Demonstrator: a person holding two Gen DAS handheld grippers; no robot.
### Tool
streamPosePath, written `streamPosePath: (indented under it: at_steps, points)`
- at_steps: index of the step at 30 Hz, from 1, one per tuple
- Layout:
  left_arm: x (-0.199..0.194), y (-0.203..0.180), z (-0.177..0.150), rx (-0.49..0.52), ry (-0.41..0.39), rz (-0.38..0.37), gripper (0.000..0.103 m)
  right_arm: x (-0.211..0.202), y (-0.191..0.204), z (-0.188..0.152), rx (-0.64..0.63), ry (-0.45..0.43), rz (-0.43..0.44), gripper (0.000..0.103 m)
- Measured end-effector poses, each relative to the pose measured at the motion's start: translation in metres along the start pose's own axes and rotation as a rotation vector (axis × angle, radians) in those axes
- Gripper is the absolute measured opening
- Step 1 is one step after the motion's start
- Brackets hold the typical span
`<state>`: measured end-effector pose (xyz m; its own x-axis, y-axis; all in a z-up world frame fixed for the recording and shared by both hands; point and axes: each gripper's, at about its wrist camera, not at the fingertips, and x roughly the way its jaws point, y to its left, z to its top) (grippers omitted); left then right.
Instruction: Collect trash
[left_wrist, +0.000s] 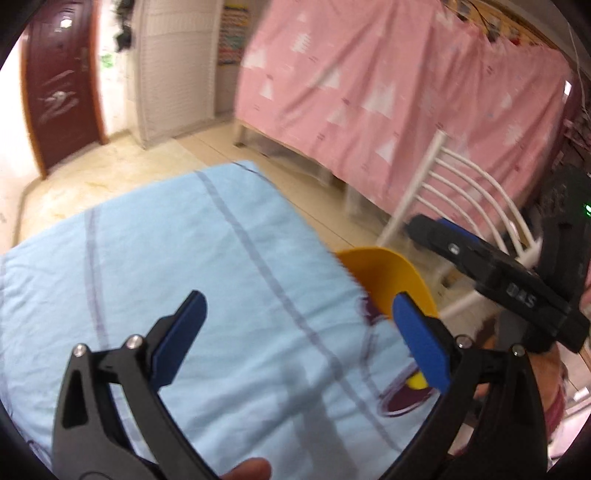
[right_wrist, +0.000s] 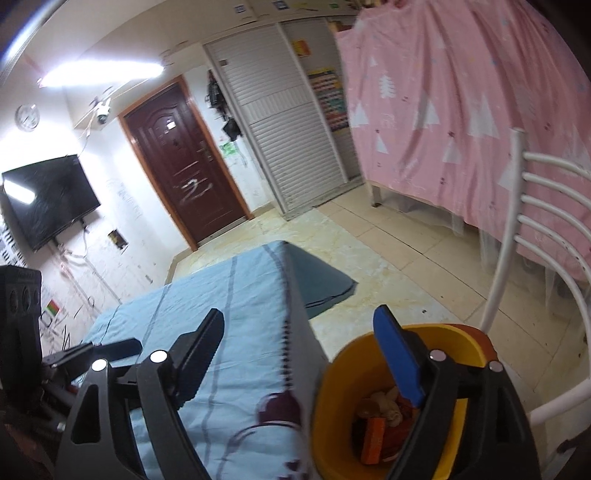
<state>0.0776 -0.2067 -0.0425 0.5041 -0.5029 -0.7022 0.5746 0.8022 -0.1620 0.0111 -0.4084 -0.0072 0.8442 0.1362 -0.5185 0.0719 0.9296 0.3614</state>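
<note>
A yellow bin stands beside the table's right edge, with orange wrappers and pale scraps inside. My right gripper is open and holds nothing; its blue right pad hangs over the bin's mouth. My left gripper is open and holds nothing above the light blue tablecloth. From the left wrist the bin shows past the cloth's edge, with the right gripper above it. A small yellow thing peeks out beside the left gripper's right pad; I cannot tell what it is.
A white slatted chair stands right of the bin. Behind it hangs a pink curtain. A dark red door, a white shutter cupboard and a wall television stand across a tiled floor.
</note>
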Motion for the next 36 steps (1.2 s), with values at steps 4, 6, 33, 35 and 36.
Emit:
streamPosePath:
  at_steps: [4,6,33,35,36]
  points:
    - [-0.018,0.032,-0.01,-0.063,-0.053,0.08,0.097,0.006,0.024,-0.003,-0.033,0.0,0.049,0.085]
    - [-0.025,0.049,-0.017,-0.108,-0.057,0.117,0.097,0.009,0.037,-0.005,-0.053,0.002,0.063,0.088]
    - [-0.094,0.164,-0.075,-0.241,-0.172,0.402,0.097,0.063,0.172,-0.035,-0.239,0.05,0.181,0.094]
    - [-0.095,0.172,-0.079,-0.26,-0.169,0.403,0.097,0.068,0.176,-0.036,-0.247,0.049,0.178,0.094]
    - [-0.095,0.175,-0.081,-0.269,-0.17,0.405,0.097,0.069,0.177,-0.037,-0.249,0.051,0.176,0.094]
